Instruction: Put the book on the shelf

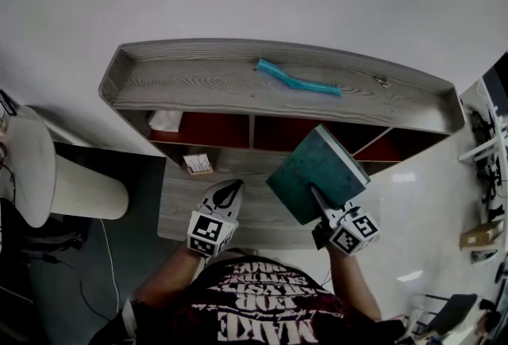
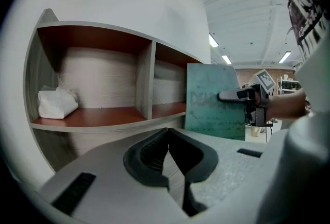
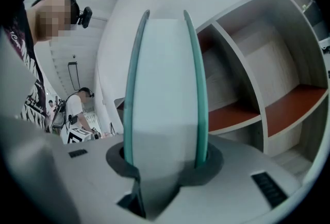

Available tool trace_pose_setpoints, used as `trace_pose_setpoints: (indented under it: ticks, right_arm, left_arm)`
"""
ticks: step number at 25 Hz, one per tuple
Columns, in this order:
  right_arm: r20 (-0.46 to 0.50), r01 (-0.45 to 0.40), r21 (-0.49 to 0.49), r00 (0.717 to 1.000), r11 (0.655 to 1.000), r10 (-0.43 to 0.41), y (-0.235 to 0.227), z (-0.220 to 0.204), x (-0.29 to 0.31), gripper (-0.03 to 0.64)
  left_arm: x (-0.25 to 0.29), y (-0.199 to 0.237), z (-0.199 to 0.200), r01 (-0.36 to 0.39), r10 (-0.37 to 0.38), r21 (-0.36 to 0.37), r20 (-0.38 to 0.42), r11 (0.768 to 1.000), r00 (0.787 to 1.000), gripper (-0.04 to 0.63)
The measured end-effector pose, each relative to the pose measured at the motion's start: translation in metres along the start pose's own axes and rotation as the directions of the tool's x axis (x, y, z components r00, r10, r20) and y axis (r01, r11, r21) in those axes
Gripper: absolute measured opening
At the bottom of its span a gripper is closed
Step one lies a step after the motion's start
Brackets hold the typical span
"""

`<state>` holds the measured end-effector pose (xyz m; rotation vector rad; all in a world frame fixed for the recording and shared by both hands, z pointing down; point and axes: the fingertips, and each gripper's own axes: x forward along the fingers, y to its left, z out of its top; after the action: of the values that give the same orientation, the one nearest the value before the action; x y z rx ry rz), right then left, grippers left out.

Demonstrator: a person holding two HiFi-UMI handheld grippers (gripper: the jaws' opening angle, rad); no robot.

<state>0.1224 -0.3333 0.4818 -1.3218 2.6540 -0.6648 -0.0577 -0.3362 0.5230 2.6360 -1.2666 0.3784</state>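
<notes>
One flat teal book [image 1: 316,169] is clamped in the right gripper's [image 1: 317,199] fingers; left gripper's [image 1: 228,189] fingers meet.

Black shirt [image 1: 262,308], white print, grey left tool [image 1: 234,188], right tool [image 1: 319,201], 2 marker cubes [image 1: 209,231]

All three views are dim and greyish, with soft, even light and no hard shadows. In the head view the top of the shelf [image 1: 278,90] is evenly lit while its compartments sit in shade. Right of the shelf, the glossy floor [image 1: 429,208] carries pale glare patches. In the left gripper view, ceiling strip lights [image 2: 213,40] glow to the right of the shelf. Both gripper views bulge strongly and fade into black corners. Close to the lens, left of the shelf, the book [image 3: 165,89] looks soft and out of focus.
</notes>
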Motion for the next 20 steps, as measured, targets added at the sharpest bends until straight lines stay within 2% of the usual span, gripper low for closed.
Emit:
trace_pose_setpoints:
  ticks: [6,20]
  right_arm:
    - [0.013,0.024,0.09,1.0,0.996,-0.025,-0.001,-0.003,0.01,0.161]
    - [0.021,0.104,0.068,0.994,0.992,-0.106,0.01,0.006,0.019,0.161]
  left_arm:
    - [0.012,0.008,0.001,0.045,-0.045,-0.002,0.002,0.999,0.999,0.006]
    - [0.02,0.032,-0.005,0.115,-0.115,-0.001,0.005,0.993,0.993,0.006]
